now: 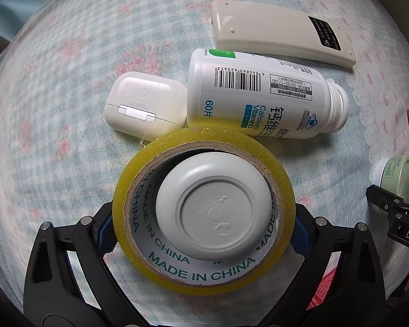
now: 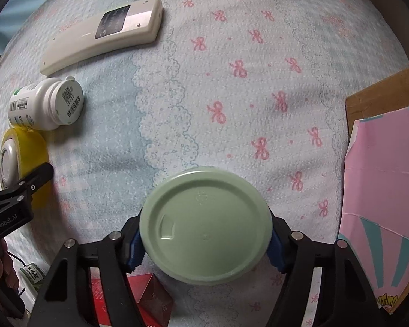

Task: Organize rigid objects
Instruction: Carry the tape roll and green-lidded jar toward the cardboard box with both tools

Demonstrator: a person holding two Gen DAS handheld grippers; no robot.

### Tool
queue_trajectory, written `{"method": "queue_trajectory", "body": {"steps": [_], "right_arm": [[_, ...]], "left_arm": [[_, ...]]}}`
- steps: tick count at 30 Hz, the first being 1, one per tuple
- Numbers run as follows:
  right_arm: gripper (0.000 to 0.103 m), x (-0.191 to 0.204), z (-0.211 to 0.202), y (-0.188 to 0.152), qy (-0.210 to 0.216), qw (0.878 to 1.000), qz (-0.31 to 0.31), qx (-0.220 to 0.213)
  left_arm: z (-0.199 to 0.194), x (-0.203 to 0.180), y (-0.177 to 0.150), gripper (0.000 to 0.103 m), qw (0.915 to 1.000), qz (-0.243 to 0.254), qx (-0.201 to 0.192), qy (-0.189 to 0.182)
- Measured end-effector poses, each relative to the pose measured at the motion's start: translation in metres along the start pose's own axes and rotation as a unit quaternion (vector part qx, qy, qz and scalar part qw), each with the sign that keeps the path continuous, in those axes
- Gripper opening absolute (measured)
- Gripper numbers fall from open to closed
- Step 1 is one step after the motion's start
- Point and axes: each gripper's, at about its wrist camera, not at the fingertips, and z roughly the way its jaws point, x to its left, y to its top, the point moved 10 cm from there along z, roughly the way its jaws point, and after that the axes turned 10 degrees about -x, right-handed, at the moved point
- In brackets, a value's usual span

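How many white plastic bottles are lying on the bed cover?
1. The white plastic vitamin bottle lies on its side between the cream remote control and the yellow tape roll. Others may be hidden.

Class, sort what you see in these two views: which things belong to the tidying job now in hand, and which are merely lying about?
In hand:
- left gripper around the yellow tape roll
- grey disc inside the roll
- right gripper on the green lid

Lying about:
- remote
- white bottle
- earbud case
- pink box
- red box

Yellow tape roll [image 1: 204,212] ringing a grey disc [image 1: 214,207] sits between the left gripper's [image 1: 203,234] pads; green lid [image 2: 205,226] between the right's [image 2: 204,248].
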Motion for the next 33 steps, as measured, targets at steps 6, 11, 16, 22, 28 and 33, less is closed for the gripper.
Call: {"method": "queue_trajectory", "body": {"steps": [6, 11, 16, 22, 28, 33], "right_arm": [[0.067, -0.001, -0.004, -0.003, 0.003, 1.000, 0.001, 0.000], [0.066, 0.004, -0.003, 0.002, 0.009, 1.000, 0.002, -0.002], [0.066, 0.002, -0.015, 0.006, 0.018, 1.000, -0.003, -0.016], [0.066, 0.009, -0.054, 0.016, 0.034, 0.998, -0.005, -0.048], [0.066, 0.010, -0.118, 0.021, 0.052, 0.995, -0.010, -0.088], [0.066, 0.007, -0.192, 0.019, 0.064, 0.989, -0.022, -0.130]], "left_arm": [[0.002, 0.002, 0.000, 0.096, 1.0000, 0.000, -0.004, 0.003], [-0.009, -0.003, -0.002, 0.096, 1.0000, -0.003, -0.006, 0.007], [-0.028, -0.006, 0.003, 0.096, 0.9997, -0.009, -0.021, 0.011], [-0.068, -0.008, 0.008, 0.096, 0.9987, -0.015, -0.046, 0.015], [-0.142, -0.010, 0.007, 0.096, 0.9960, -0.013, -0.086, 0.020], [-0.221, -0.017, 0.012, 0.096, 0.9918, -0.007, -0.127, 0.013]]}}
